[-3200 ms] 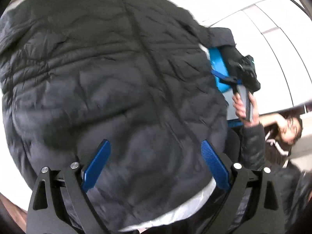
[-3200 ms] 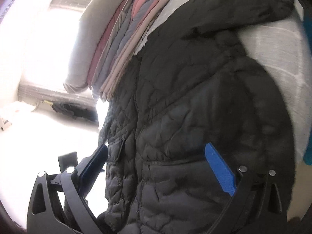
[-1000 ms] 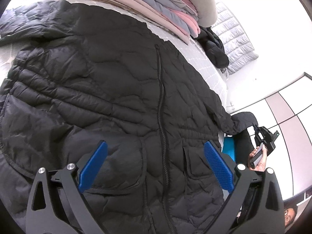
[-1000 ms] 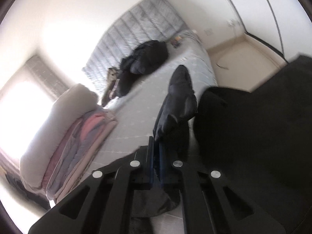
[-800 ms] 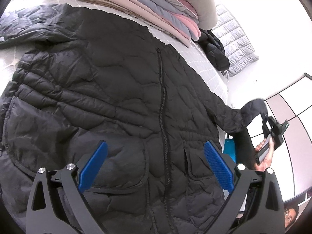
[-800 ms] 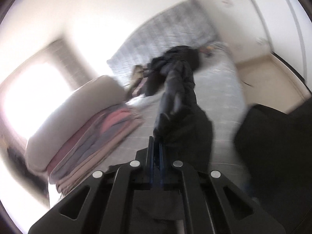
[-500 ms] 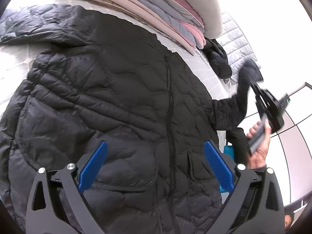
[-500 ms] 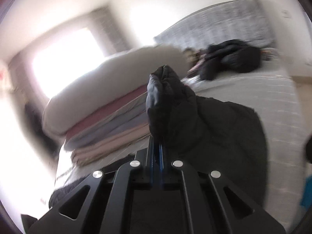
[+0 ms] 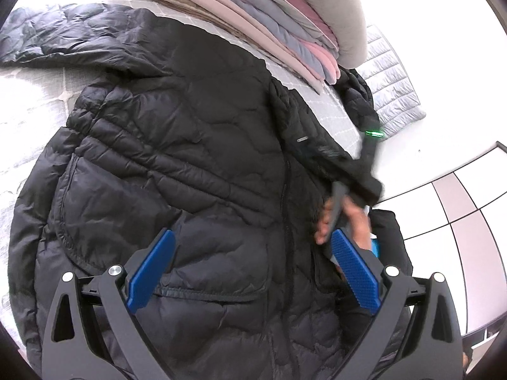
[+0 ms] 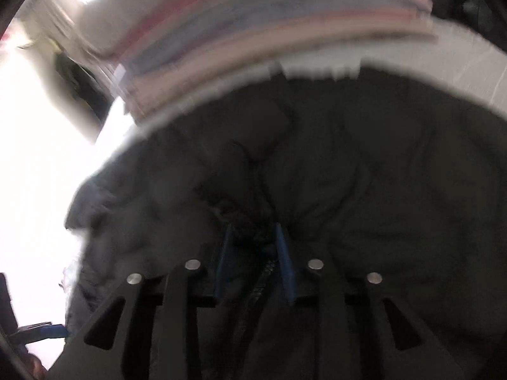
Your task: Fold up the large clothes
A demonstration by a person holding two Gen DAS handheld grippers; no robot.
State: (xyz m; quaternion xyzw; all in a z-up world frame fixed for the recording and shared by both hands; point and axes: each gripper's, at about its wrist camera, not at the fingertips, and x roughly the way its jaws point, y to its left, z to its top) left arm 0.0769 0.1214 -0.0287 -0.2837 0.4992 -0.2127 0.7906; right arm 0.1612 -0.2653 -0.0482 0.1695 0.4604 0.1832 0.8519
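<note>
A black quilted jacket point(image 9: 190, 158) lies front up on the bed, zip closed. My left gripper point(image 9: 253, 269) hovers open over its lower front, with nothing between the blue pads point(image 9: 152, 272). One sleeve point(image 9: 310, 117) now lies folded across the jacket's right chest. A hand point(image 9: 345, 218) holds the right gripper there, blurred. In the right wrist view my right gripper point(image 10: 252, 231) points down at the jacket point(image 10: 380, 190). Its jaws are opening, with dark cloth in the gap. The other sleeve point(image 9: 47, 31) stretches out at the upper left.
A stack of folded pink, grey and beige bedding point(image 9: 285, 22) sits behind the jacket's collar, also blurred in the right wrist view point(image 10: 285, 15). Another dark garment point(image 9: 358, 95) lies further back by a grey quilted headboard point(image 9: 393, 95). The white bed sheet point(image 9: 31, 95) shows at left.
The right gripper swung the sleeve up from the bed's right edge and over the jacket's front, then its shut jaws parted. The left gripper shifted only slightly and stayed open.
</note>
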